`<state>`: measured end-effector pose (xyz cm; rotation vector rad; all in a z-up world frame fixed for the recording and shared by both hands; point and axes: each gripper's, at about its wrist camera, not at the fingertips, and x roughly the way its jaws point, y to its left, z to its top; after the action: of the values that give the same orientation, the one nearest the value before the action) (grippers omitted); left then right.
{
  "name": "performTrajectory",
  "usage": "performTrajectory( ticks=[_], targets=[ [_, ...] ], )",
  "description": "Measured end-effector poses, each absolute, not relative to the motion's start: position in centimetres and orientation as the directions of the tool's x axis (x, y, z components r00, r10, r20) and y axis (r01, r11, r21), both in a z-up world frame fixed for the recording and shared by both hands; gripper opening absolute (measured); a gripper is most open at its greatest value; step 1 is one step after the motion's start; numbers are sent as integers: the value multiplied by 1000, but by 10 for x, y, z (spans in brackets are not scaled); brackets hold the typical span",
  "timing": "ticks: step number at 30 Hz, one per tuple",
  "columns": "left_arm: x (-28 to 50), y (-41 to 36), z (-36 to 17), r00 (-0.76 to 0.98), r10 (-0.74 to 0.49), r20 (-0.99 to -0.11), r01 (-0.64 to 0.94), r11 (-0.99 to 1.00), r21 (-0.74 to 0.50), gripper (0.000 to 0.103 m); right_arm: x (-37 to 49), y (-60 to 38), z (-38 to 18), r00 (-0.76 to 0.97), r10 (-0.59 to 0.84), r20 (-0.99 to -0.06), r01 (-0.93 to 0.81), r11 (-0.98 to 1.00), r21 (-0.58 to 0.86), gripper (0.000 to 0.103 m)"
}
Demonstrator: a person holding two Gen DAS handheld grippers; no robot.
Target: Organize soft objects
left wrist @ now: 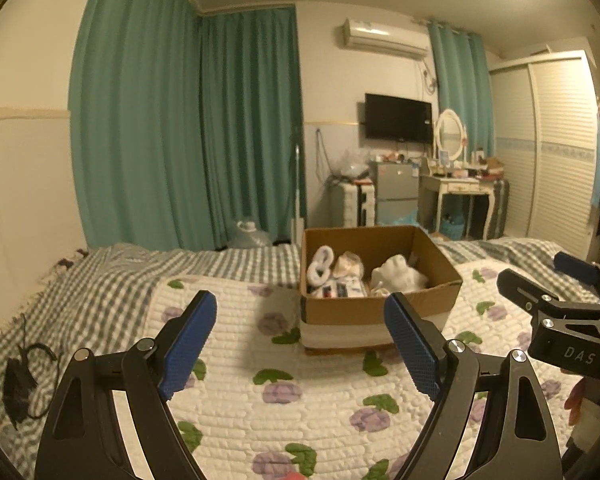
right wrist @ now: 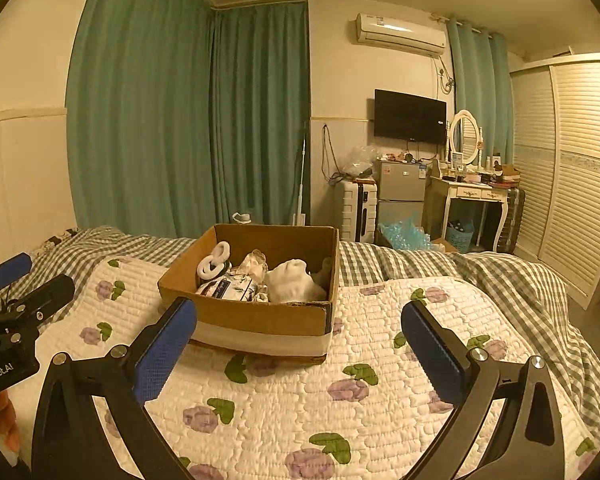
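Gaping wide, left tongs (left wrist: 300, 344) and right tongs (right wrist: 298, 350) hold nothing (both short of the cardboard box (right wrist: 260, 320)).

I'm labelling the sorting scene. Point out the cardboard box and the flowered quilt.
cardboard box (right wrist: 260, 320): right wrist view, bare front wall.
flowered quilt (right wrist: 380, 420): right wrist view, bare patch in front of the box.
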<state>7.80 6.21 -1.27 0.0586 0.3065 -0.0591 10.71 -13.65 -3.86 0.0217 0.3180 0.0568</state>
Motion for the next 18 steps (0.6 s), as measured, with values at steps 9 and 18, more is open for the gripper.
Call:
performTrajectory(
  ticks=[9,18],
  targets=[
    [78,61,-13,953,-52,-299,68,997,47,87,106,-133,-41,950,52,-309,-52,999,10,103],
    [78,62,-15,953,-54,-300,69,997,42,87,105,-134,-42,950,55,-308,-54,998,12,103]
  ],
)
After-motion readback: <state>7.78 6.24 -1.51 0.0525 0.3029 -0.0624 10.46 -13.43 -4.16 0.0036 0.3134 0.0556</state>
